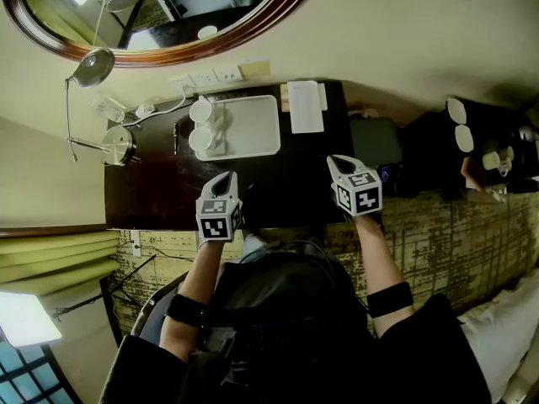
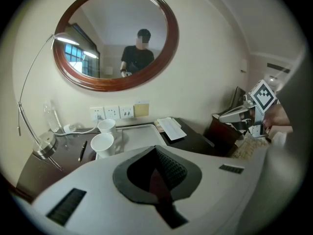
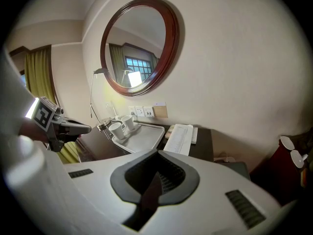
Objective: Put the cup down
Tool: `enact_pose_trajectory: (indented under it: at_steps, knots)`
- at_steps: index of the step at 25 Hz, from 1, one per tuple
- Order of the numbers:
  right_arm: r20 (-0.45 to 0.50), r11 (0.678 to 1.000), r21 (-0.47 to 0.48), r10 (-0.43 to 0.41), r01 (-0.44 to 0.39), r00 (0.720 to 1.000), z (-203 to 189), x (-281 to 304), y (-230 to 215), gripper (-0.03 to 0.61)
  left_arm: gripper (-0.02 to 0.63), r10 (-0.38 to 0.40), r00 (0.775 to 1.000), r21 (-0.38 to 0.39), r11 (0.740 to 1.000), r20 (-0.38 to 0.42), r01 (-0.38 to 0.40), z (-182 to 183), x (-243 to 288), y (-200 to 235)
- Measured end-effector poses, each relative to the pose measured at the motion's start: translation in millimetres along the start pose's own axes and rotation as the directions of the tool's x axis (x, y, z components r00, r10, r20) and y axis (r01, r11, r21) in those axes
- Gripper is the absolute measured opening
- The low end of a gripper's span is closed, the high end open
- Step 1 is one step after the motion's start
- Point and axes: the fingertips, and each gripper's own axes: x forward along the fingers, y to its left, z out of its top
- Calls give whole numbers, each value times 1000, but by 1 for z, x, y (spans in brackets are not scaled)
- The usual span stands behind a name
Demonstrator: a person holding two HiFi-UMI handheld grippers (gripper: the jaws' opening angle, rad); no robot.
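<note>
cups sit on the tray, two of them, both white and upright: the back cup [image 1: 202, 109] is nearer the wall and the front cup [image 1: 202, 139] is just beside it, at the left end of the white tray [image 1: 257, 129]. the tray lies on a dark desk [image 1: 286, 196] pushed against a pale wall. a folded paper [image 1: 305, 106] lies to the right of the tray, and a pen [image 1: 175, 137] lies on the desk to the left of the cups. a thin-armed lamp [image 1: 93, 66] stands at the desk's left end, below a round wood-framed mirror [image 1: 168, 53]. a row of sockets [image 1: 206, 79] is set in the wall behind the tray. the left gripper [image 1: 226, 178] is held over the near part of the desk, on the near side of the tray, its jaws clenched together with nothing between them. the right gripper [image 1: 337, 160] is held further right, nearer than the paper, and its jaws are likewise pressed together and empty. neither gripper touches a cup.
</note>
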Motion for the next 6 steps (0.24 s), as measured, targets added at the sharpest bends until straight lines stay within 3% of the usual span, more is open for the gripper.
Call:
enact_pose_trajectory:
  at_steps: [6]
  knots:
    - [5, 1000, -5, 14, -14, 1000, 5, 1, 6, 0, 3, 3, 1000, 5, 1000, -5, -3, -1, -2, 2]
